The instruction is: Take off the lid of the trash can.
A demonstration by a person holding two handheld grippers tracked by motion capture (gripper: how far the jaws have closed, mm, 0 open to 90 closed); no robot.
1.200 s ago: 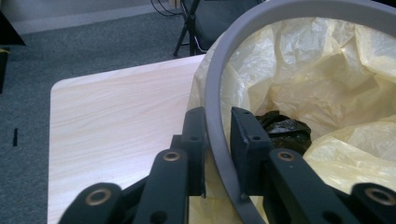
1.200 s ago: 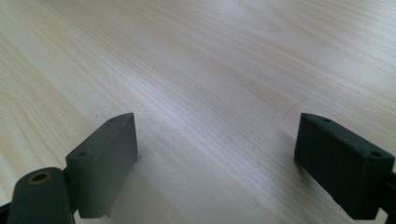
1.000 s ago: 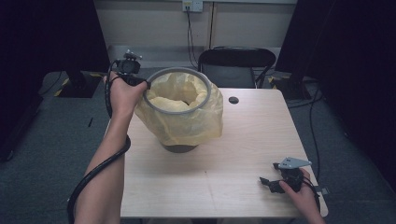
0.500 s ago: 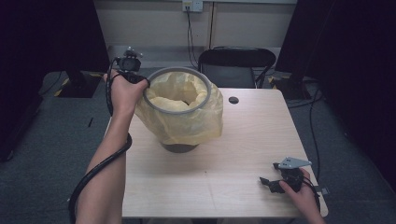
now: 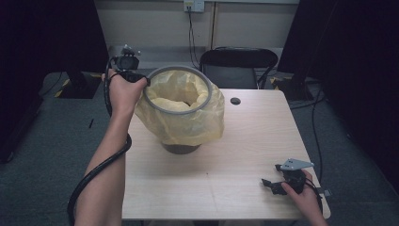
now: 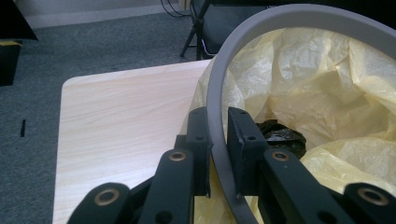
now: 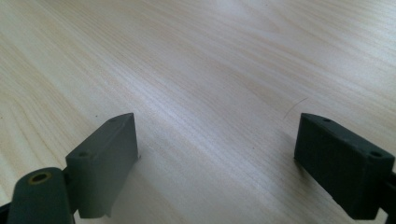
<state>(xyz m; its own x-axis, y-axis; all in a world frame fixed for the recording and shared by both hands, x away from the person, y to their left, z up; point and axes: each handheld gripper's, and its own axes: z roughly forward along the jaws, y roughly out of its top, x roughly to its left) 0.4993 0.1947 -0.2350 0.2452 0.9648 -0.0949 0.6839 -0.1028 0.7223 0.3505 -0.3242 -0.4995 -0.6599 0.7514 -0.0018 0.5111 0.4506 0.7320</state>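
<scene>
A small bin lined with a yellow plastic bag [image 5: 181, 120] stands on the wooden table [image 5: 235, 155], left of the middle. A grey ring [image 5: 176, 70] holds the bag at the rim. My left gripper [image 5: 143, 80] reaches the ring's left side and is shut on the grey ring [image 6: 217, 116], one jaw outside and one inside the bag. Something dark and crumpled [image 6: 278, 137] lies at the bottom of the bag [image 6: 322, 93]. My right gripper [image 5: 273, 184] rests low at the table's near right corner, open over bare wood [image 7: 217, 140], with nothing between its jaws.
A black chair [image 5: 237, 63] stands behind the table's far edge. A dark round hole [image 5: 235, 100] marks the tabletop at the back right of the bin. Grey carpet [image 5: 51, 132] surrounds the table, and cables run along the floor at the right.
The left hand has shifted slightly at the ring's edge and stays gripped there. The right gripper has not moved.
</scene>
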